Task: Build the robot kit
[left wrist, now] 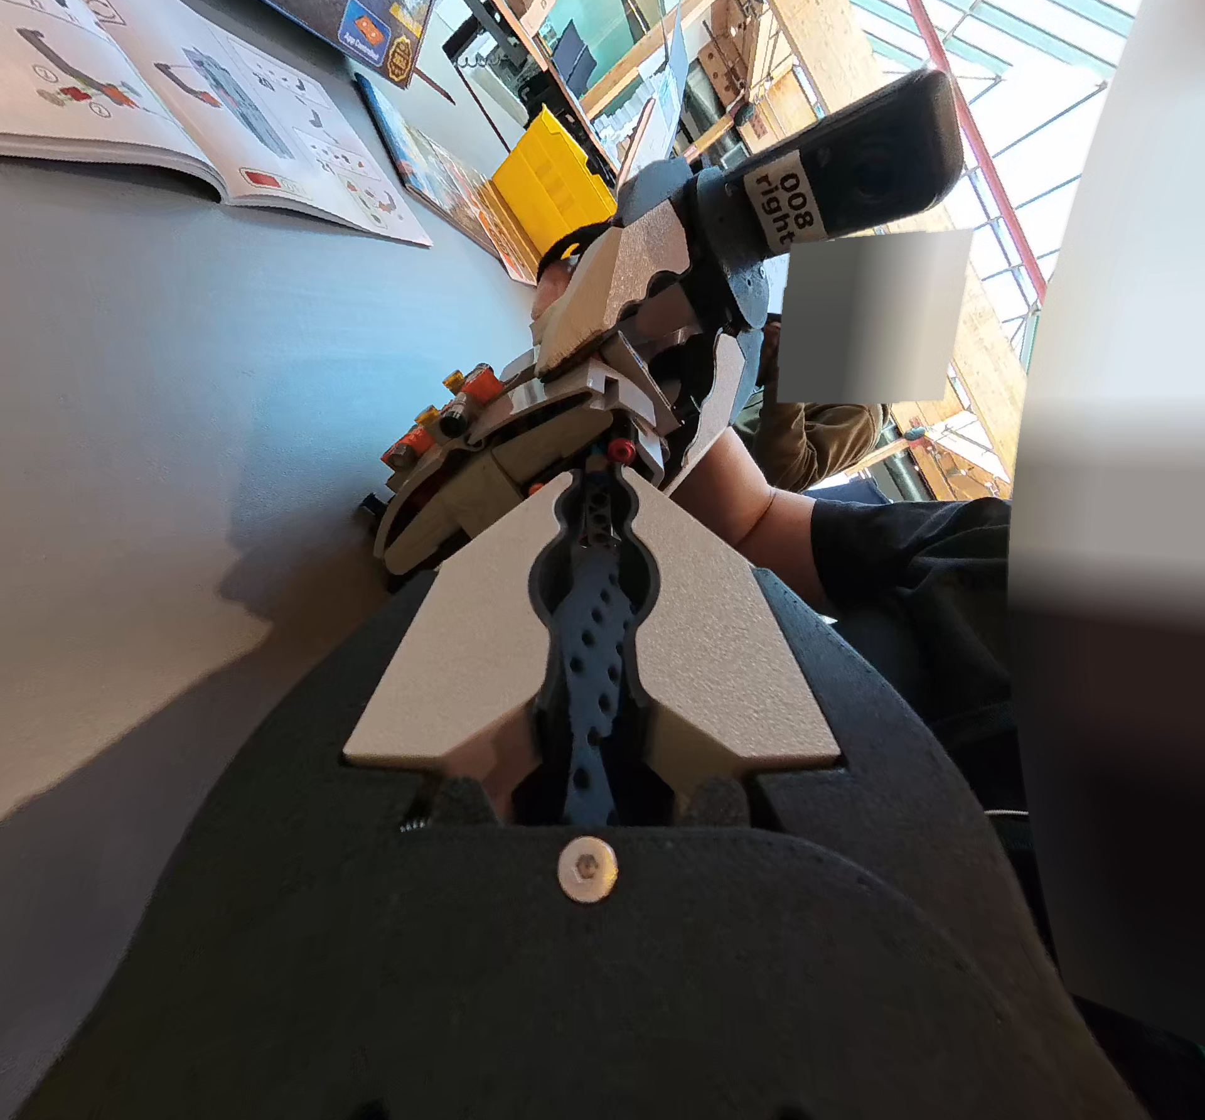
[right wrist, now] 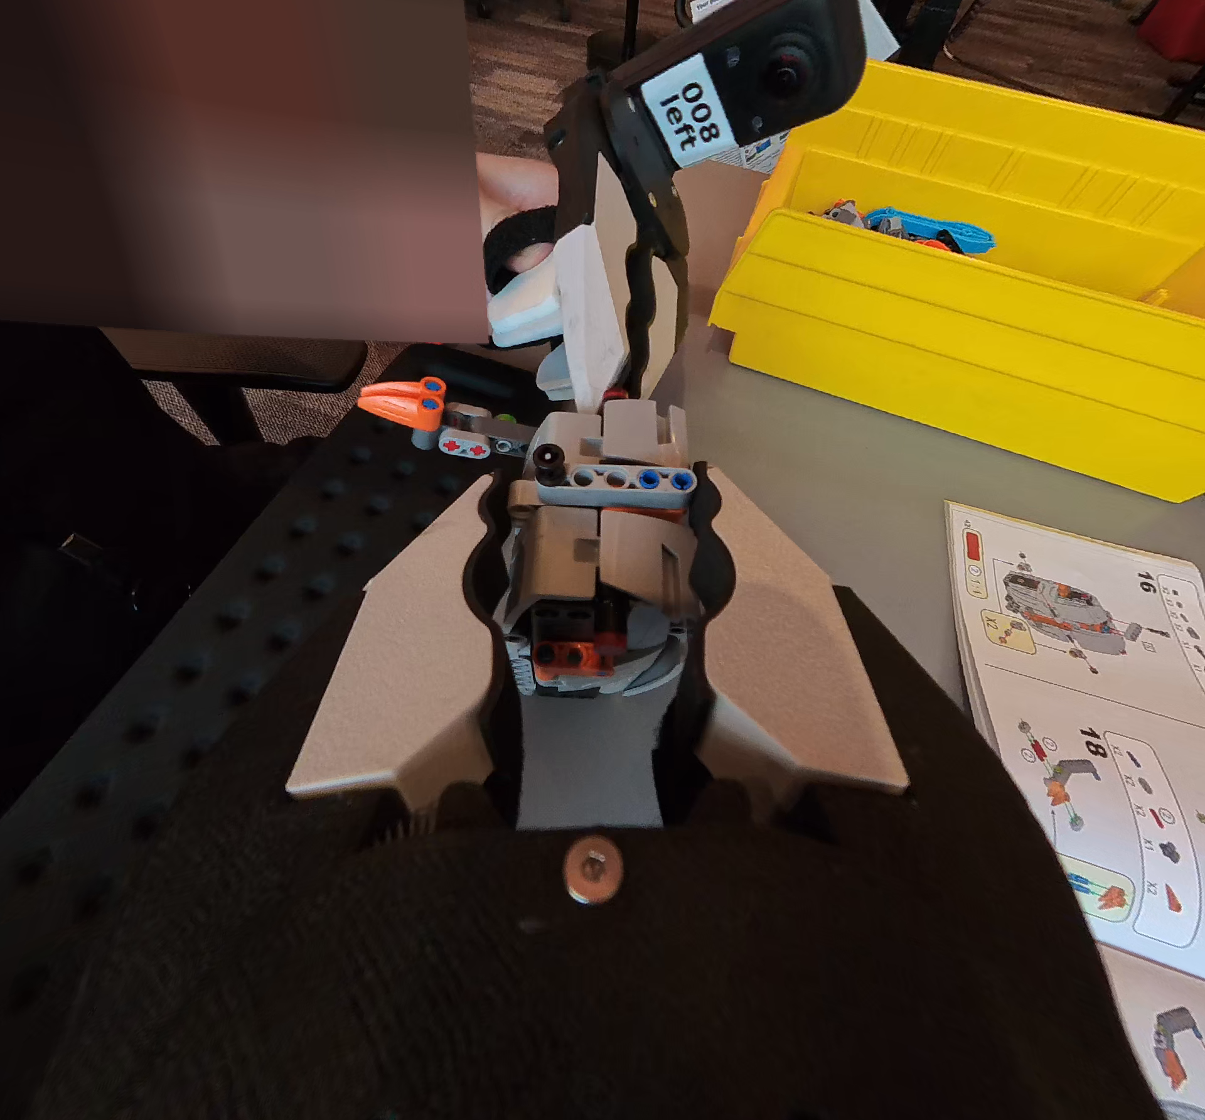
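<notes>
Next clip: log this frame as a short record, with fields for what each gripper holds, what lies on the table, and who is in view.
left gripper: shut on a blue beam with holes
right gripper: shut on the grey brick model
contact: both grippers grip the same model
model extras: orange claws stick out to one side
table: open instruction booklet, yellow bins with loose parts
person: forearm in dark sleeve

Left gripper clamps a blue perforated beam of a grey-and-orange brick model; right gripper grips the model above a grey table
</notes>
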### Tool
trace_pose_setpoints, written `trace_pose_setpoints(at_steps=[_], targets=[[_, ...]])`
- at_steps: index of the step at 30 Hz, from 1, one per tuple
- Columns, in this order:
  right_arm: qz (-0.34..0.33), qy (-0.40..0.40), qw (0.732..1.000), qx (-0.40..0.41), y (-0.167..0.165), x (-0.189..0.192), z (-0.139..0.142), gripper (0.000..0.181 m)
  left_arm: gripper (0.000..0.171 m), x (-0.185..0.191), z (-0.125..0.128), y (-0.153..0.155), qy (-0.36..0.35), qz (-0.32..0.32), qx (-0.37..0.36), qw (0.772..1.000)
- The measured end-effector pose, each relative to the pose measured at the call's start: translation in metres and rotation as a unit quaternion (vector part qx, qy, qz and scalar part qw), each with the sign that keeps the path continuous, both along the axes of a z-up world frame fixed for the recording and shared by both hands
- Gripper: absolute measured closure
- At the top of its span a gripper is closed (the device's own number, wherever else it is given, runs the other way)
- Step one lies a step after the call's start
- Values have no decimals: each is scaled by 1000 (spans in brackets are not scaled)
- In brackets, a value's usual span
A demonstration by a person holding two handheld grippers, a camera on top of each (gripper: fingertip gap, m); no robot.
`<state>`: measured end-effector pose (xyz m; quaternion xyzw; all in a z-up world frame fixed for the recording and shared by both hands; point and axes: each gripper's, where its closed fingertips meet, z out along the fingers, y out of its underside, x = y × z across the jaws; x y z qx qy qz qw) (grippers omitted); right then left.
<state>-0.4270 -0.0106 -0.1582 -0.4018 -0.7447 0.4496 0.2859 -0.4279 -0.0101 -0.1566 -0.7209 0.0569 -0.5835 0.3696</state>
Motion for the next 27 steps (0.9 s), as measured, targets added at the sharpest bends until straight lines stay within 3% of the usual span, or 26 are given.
trace_pose_setpoints(at_steps=[22, 27], targets=[[0, 30, 999, -30, 1, 0, 1, 125, 166, 2, 1, -5, -25, -27, -8, 999], [54, 13, 998, 11, -1, 5, 0, 125, 166, 1, -3, -3, -12, -8, -18, 1000]])
